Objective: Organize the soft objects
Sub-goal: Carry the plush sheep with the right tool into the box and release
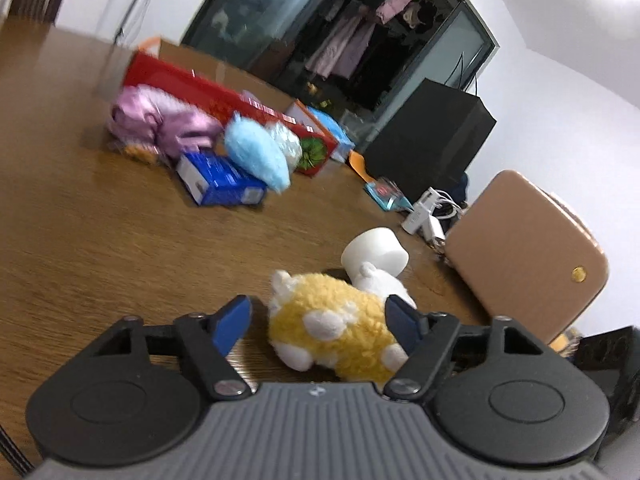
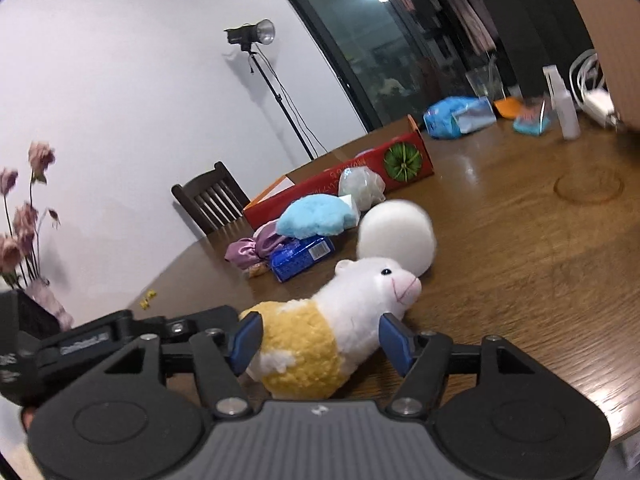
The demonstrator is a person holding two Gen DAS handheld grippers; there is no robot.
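A plush animal (image 1: 332, 328) with a yellow fleece body and a white head (image 2: 384, 284) lies on its side on the wooden table (image 1: 100, 220). My left gripper (image 1: 318, 324) straddles it: the right blue pad touches the fleece, while a gap of bare table shows beside the left pad. My right gripper (image 2: 320, 340) straddles the same toy from another side, its pads at the toy's flanks without squeezing it. A white foam cylinder (image 2: 396, 236) lies just beyond the toy's head. Part of the left gripper's black body (image 2: 80, 344) shows at the left of the right wrist view.
Farther back lie a fluffy light-blue pad (image 1: 256, 152), a purple satin cloth (image 1: 160, 124), a blue box (image 1: 220, 180), a white mesh puff (image 2: 362, 188) and a long red box (image 2: 360, 176). A tan chair back (image 1: 524, 248), black bag (image 1: 432, 140) and white charger (image 1: 424, 216) stand right.
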